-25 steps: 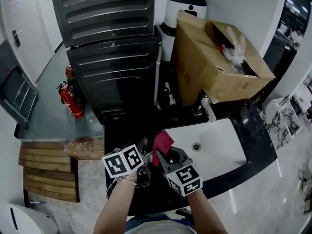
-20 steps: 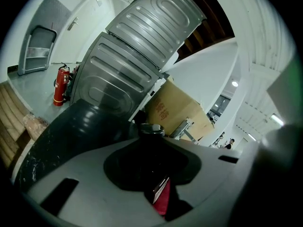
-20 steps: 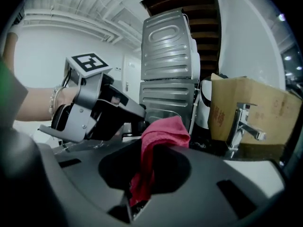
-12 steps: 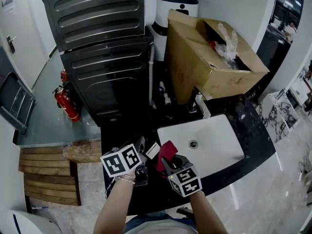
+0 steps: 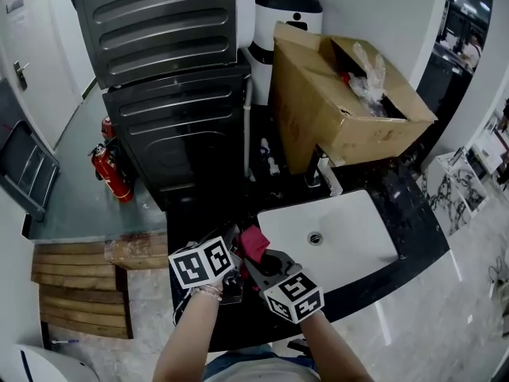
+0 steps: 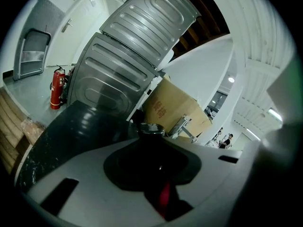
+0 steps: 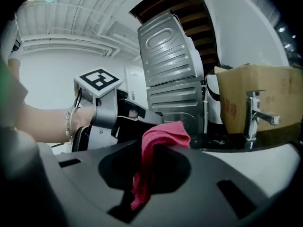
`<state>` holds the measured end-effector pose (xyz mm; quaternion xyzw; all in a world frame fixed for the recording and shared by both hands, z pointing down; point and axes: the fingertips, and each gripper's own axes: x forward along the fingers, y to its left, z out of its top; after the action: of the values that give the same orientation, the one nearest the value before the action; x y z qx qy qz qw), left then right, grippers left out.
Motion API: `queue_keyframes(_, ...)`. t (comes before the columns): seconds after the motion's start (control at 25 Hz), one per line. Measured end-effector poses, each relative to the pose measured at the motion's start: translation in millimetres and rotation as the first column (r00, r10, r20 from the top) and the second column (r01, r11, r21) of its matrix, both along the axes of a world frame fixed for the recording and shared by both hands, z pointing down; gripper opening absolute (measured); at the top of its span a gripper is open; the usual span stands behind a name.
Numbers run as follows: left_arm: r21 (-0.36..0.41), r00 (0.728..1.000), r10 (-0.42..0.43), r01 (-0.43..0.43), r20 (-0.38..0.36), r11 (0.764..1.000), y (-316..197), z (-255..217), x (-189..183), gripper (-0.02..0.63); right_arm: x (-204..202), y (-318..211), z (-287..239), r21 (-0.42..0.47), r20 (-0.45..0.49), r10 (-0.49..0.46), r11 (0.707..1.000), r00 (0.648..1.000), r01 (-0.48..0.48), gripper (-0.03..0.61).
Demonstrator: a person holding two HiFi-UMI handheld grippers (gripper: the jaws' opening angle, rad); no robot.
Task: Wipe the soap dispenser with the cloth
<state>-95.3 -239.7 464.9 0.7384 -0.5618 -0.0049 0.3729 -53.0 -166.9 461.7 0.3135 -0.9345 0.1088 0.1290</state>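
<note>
My left gripper [image 5: 233, 251] is shut on a dark soap dispenser [image 6: 152, 148] with a silver cap; the bottle stands between the jaws in the left gripper view. The right gripper [image 5: 258, 257] is shut on a red cloth [image 5: 253, 242], which bunches up above its jaws [image 7: 163, 135]. In the head view both grippers meet over the black counter, left of the sink, with the cloth close against the dispenser. The right gripper view shows the left gripper's marker cube [image 7: 97, 79] and the dark dispenser [image 7: 137, 115] just behind the cloth. Whether the cloth touches the bottle is hidden.
A white sink basin [image 5: 354, 225] with a chrome faucet [image 5: 320, 169] lies to the right. Behind it stands an open cardboard box [image 5: 318, 110]. A grey ribbed machine [image 5: 175, 70] fills the back left, with a red fire extinguisher [image 5: 107, 169] and wooden slats [image 5: 71, 281] on the floor.
The right gripper has carried the red cloth left, closer to the left gripper and the dispenser. The left gripper has stayed where it was.
</note>
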Motion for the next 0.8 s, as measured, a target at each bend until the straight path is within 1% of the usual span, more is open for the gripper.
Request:
queue_keyframes(0.12, 0.003, 1.0, 0.005, -0.005, 0.001, 1.0, 0.4, -0.4, 0.5, 0.092, -1.9, -1.8, 12.0, -0.019, -0.022, 0.015, 1.0, 1.0, -0.015, 0.049)
queue_keyframes(0.2, 0.01, 1.0, 0.011, -0.011, 0.001, 1.0, 0.2, -0.6, 0.1, 0.092, 6.9, -4.6, 18.8, -0.053, -0.014, 0.052, 0.997, 0.999, -0.052, 0.049)
queue_keyframes(0.28, 0.021, 1.0, 0.017, -0.017, 0.009, 1.0, 0.4, -0.7, 0.1, 0.092, 18.9, -7.3, 30.8, -0.085, -0.035, 0.091, 0.992, 0.995, -0.094, 0.049)
queue_keyframes(0.4, 0.04, 0.999, 0.028, -0.03, 0.038, 0.999, 1.6, -2.7, 2.5, 0.092, 36.8, -9.0, 51.0, -0.122, -0.089, 0.137, 0.981, 0.986, -0.148, 0.049)
queue_keyframes(0.56, 0.048, 0.996, 0.055, -0.058, 0.068, 0.997, 2.9, -3.1, 5.8, 0.092, 55.8, -12.4, 63.7, -0.167, -0.13, 0.205, 0.96, 0.97, -0.225, 0.049)
queue_keyframes(0.64, 0.065, 0.993, 0.095, -0.099, 0.07, 0.993, 3.3, -3.8, 8.4, 0.092, 66.4, -14.8, 62.6, -0.174, -0.138, 0.242, 0.949, 0.96, -0.264, 0.049)
queue_keyframes(0.68, 0.082, 0.989, 0.132, -0.138, 0.071, 0.987, 4.0, -4.3, 10.6, 0.092, 71.9, -16.2, 59.7, -0.173, -0.133, 0.26, 0.944, 0.956, -0.281, 0.049)
queue_keyframes(0.72, 0.105, 0.98, 0.182, -0.189, 0.076, 0.976, 5.5, -5.2, 13.6, 0.092, 77.7, -18.0, 55.8, -0.172, -0.122, 0.278, 0.939, 0.953, -0.296, 0.049)
queue_keyframes(0.76, 0.133, 0.967, 0.24, -0.25, 0.088, 0.959, 7.9, -6.4, 17.2, 0.092, 84.0, -20.2, 51.5, -0.17, -0.11, 0.297, 0.935, 0.948, -0.312, 0.049)
queue_keyframes(0.8, 0.162, 0.948, 0.299, -0.314, 0.108, 0.936, 11.4, -7.6, 21.1, 0.092, 90.6, -22.4, 47.2, -0.166, -0.098, 0.316, 0.93, 0.944, -0.328, 0.049)
